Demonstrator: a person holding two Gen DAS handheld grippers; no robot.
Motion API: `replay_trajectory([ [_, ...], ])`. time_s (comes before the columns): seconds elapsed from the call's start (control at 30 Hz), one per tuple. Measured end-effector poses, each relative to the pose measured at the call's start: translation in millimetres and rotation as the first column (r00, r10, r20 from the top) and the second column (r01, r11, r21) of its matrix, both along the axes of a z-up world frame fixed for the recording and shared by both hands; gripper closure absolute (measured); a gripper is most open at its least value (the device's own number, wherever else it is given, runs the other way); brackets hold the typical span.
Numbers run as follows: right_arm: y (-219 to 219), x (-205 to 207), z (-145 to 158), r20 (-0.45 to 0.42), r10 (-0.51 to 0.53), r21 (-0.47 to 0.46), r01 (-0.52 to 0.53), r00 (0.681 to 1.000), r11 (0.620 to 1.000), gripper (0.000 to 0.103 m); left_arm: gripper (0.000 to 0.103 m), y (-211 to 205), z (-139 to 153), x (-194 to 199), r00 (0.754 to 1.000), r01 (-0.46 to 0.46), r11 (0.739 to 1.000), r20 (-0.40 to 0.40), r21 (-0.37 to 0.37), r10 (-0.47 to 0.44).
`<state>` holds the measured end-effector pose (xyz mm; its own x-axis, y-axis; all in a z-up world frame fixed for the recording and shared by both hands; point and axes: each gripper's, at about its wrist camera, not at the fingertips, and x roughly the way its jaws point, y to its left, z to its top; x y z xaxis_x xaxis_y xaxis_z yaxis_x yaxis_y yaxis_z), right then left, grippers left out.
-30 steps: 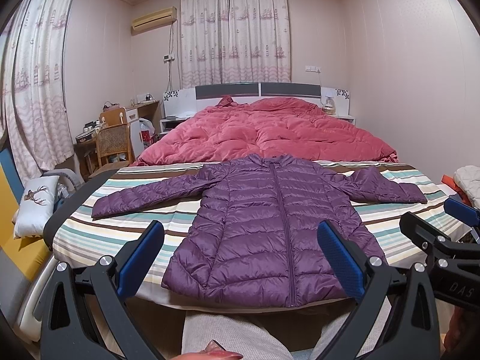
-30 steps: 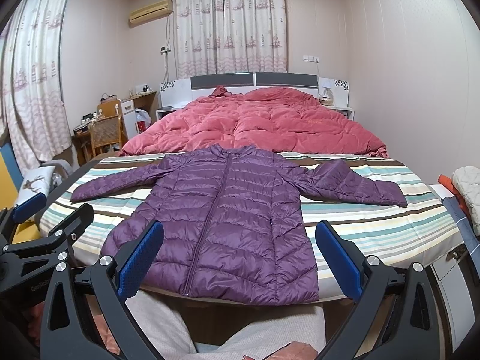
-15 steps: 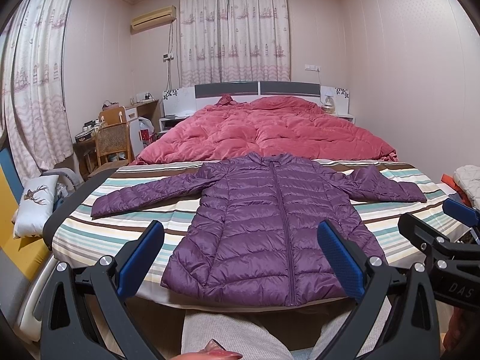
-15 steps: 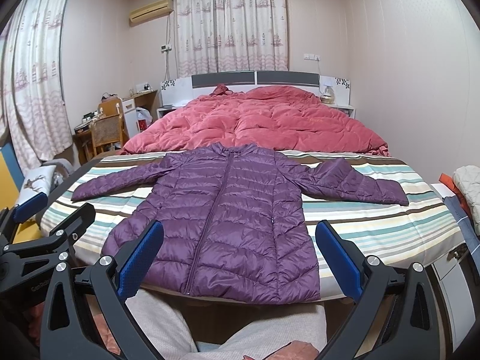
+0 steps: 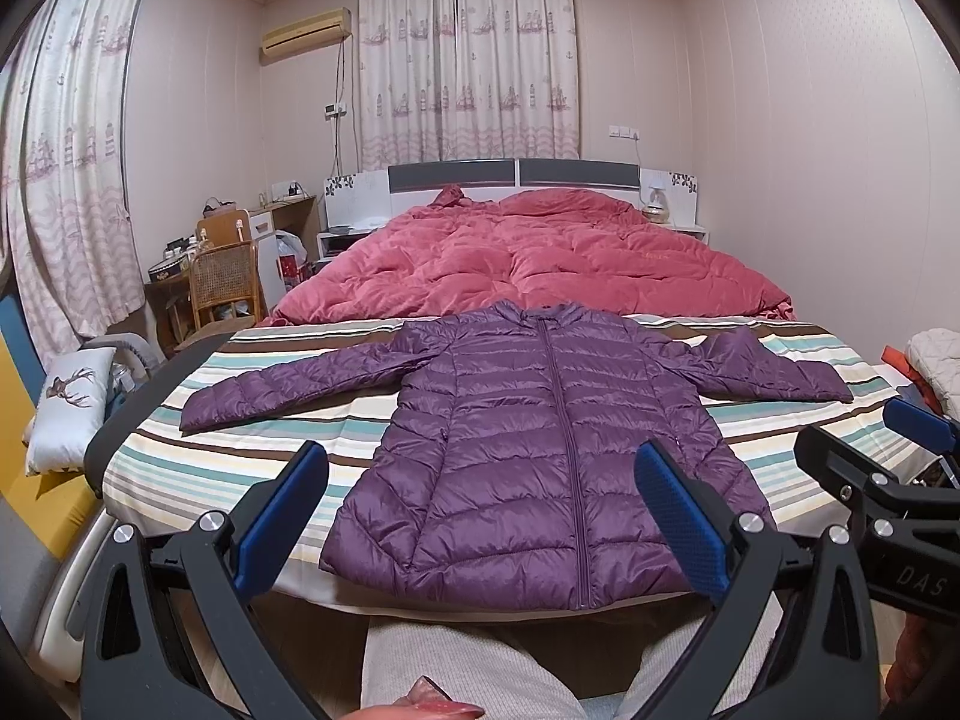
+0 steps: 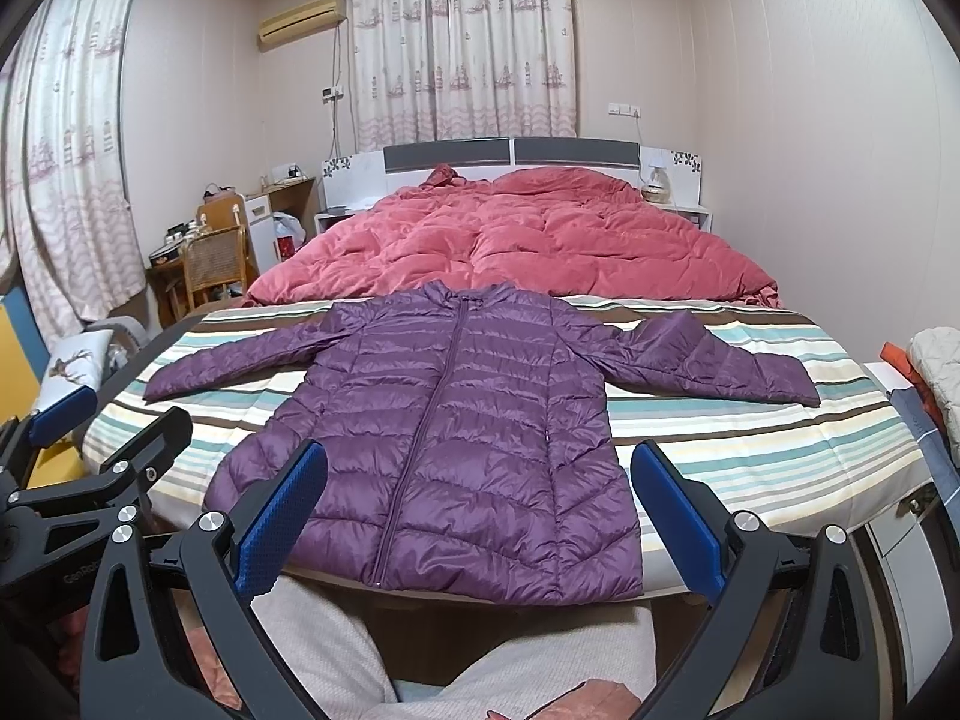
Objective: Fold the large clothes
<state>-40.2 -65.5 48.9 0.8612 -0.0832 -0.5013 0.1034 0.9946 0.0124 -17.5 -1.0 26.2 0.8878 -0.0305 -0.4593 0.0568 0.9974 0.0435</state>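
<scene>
A purple quilted puffer jacket (image 5: 540, 450) lies flat, zipped, front up, on the striped bed sheet (image 5: 210, 462), both sleeves spread out sideways, hem toward me. It also shows in the right wrist view (image 6: 444, 444). My left gripper (image 5: 480, 510) is open and empty, held back from the bed's foot edge in front of the hem. My right gripper (image 6: 474, 510) is open and empty too, beside the left one, also short of the hem. Neither touches the jacket.
A red duvet (image 5: 528, 264) covers the far half of the bed. A wicker chair (image 5: 225, 285) and cluttered desk stand at left, a deer-print cushion (image 5: 66, 402) at near left, folded clothes (image 5: 936, 360) at right. My knees are below the bed edge.
Both grippers have drifted very slightly; the jacket has not moved and both grippers stay open.
</scene>
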Motion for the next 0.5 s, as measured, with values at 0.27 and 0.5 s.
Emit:
replay_trajectory([
  [0.27, 2.0, -1.4, -0.2, -0.004, -0.001, 0.002, 0.001, 1.000, 1.000, 0.003, 0.002, -0.5, -1.6, 1.5, 1.000, -0.001, 1.000, -0.005, 0.000, 0.001],
  [0.5, -0.2, 0.2, -0.3, -0.010, -0.006, 0.005, 0.006, 1.000, 1.000, 0.003, 0.002, 0.4, -3.1, 2.2, 1.000, -0.002, 1.000, -0.012, -0.002, 0.002],
])
